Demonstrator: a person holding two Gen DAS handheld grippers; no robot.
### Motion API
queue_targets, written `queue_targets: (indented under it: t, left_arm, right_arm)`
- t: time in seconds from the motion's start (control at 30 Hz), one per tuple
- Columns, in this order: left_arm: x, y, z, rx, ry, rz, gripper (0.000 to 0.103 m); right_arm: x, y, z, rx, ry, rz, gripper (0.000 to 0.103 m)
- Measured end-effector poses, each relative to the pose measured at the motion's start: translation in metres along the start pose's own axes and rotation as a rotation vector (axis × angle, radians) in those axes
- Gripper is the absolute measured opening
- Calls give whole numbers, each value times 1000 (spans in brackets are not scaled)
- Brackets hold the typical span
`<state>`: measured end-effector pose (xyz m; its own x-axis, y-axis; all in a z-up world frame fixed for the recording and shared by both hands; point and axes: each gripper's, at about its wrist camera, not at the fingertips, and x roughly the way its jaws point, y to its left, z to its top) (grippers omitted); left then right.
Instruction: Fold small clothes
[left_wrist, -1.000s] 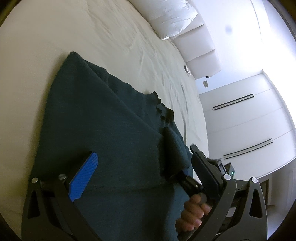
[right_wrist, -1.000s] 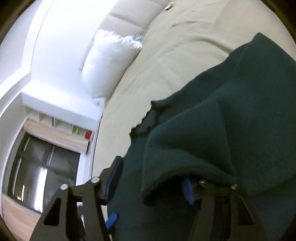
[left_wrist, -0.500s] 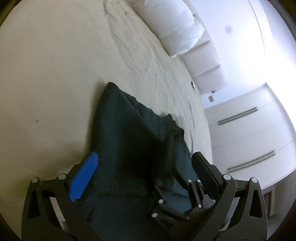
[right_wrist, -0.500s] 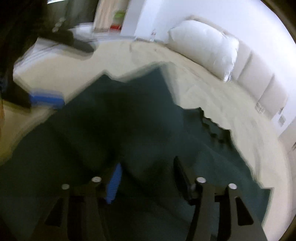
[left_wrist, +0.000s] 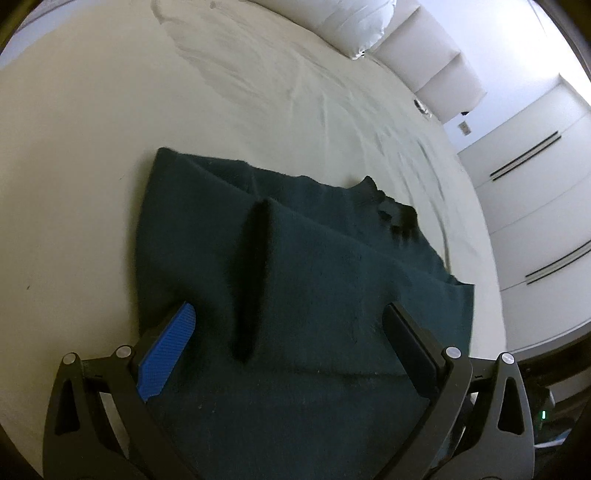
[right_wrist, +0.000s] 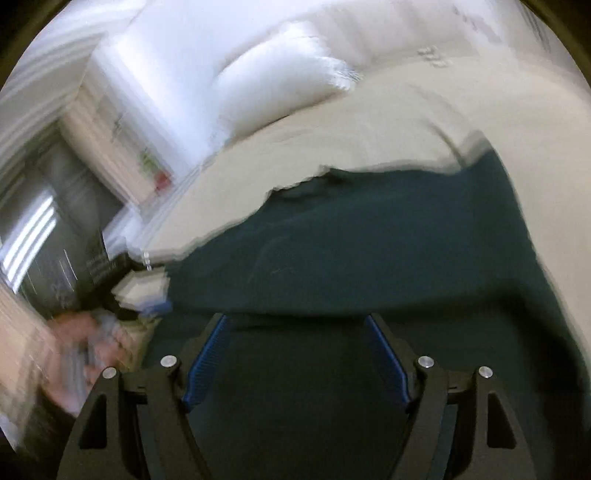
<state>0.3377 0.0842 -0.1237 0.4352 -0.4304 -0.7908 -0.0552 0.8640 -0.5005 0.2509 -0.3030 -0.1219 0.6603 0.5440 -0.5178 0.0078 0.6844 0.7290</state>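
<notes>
A dark teal garment (left_wrist: 314, 280) lies on the cream bed sheet (left_wrist: 92, 147), with a raised fold ridge down its middle and a scalloped edge at the far right. My left gripper (left_wrist: 288, 325) is open and empty, just above its near part. In the blurred right wrist view the same garment (right_wrist: 369, 240) fills the lower half. My right gripper (right_wrist: 299, 343) is open and empty above it.
A white pillow (left_wrist: 347, 22) and padded headboard (left_wrist: 443, 74) lie at the far end of the bed. White wardrobe doors (left_wrist: 535, 206) stand to the right. In the right wrist view a pillow (right_wrist: 273, 85) and a hand (right_wrist: 85, 347) at the left show.
The right gripper let go of the garment fold and drew back, swinging fast. The left gripper pulled back, so the whole garment lies flat in view. Both stay open.
</notes>
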Motion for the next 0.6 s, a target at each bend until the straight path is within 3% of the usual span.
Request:
queue_targets:
  t: [0.03, 0.07, 0.2, 0.4, 0.6]
  left_arm:
    - [2, -4, -1, 12, 4, 30, 94]
    - [3, -8, -1, 18, 2, 49, 82]
    - [3, 2, -7, 11, 2, 97, 38]
    - [-6, 6, -9, 16, -2, 98, 21]
    - [-18, 6, -10, 32, -14, 77, 14]
  right_arm:
    - [-7, -24, 5, 134, -24, 46, 78]
    - [-13, -44, 8, 238, -55, 82, 78]
    - [-33, -78, 8, 436, -185, 204, 77]
    - [-34, -94, 5, 581, -254, 295, 77]
    - [-4, -71, 24, 508, -125, 192, 81]
